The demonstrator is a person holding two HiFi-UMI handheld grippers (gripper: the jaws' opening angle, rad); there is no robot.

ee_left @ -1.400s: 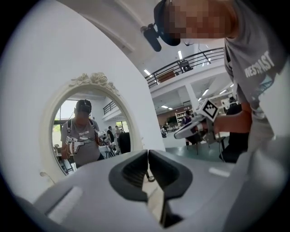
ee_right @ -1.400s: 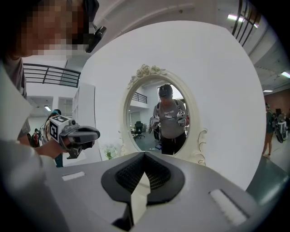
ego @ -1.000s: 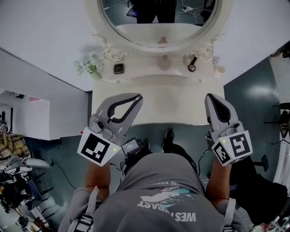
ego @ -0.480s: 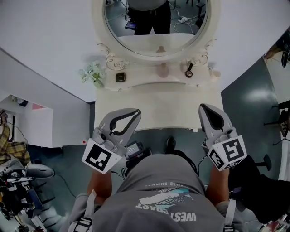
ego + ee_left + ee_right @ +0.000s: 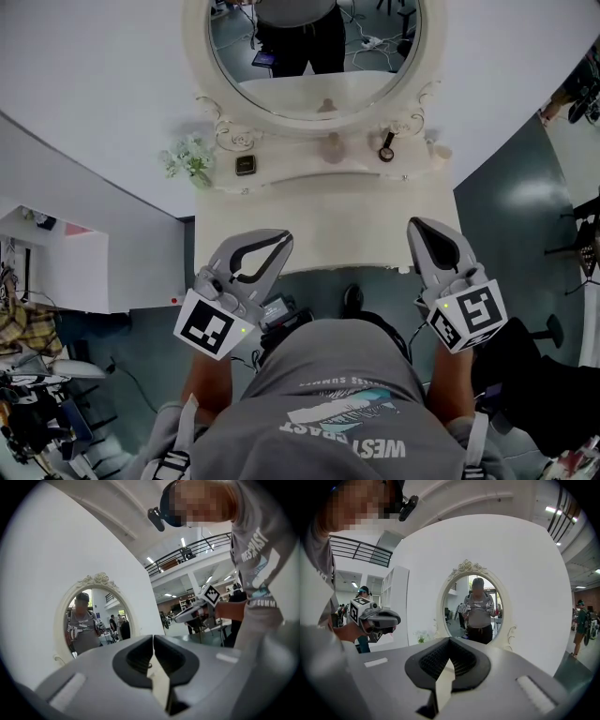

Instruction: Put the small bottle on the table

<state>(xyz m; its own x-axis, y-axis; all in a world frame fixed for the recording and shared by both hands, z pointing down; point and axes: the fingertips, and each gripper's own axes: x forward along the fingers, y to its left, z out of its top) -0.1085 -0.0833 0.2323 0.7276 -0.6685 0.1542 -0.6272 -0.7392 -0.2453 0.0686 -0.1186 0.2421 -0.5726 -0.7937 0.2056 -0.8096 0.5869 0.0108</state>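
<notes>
Left claw [image 5: 281,242] and right claw [image 5: 419,228], each pressed together and holding nothing, hovered at the near edge of the bench [image 5: 328,220]. The small bottle [image 5: 331,147] stood on the far shelf [image 5: 286,170] under an oval mirror [image 5: 314,52], with flowers [image 5: 190,157] and a dark square object [image 5: 245,165] to its left.

Head view: the mirror [image 5: 314,56] is cut off by the upper edge. On the back ledge [image 5: 291,167] of the bench [image 5: 323,220], the small bottle [image 5: 331,148], a dark square item [image 5: 245,165] and a round dark item [image 5: 386,150] are too small to identify further. The left tongs [image 5: 281,240] and right tongs [image 5: 418,228] cover the bench's front corners. Gripper views: the tongs' own bodies hide the ledge below the mirror.
</notes>
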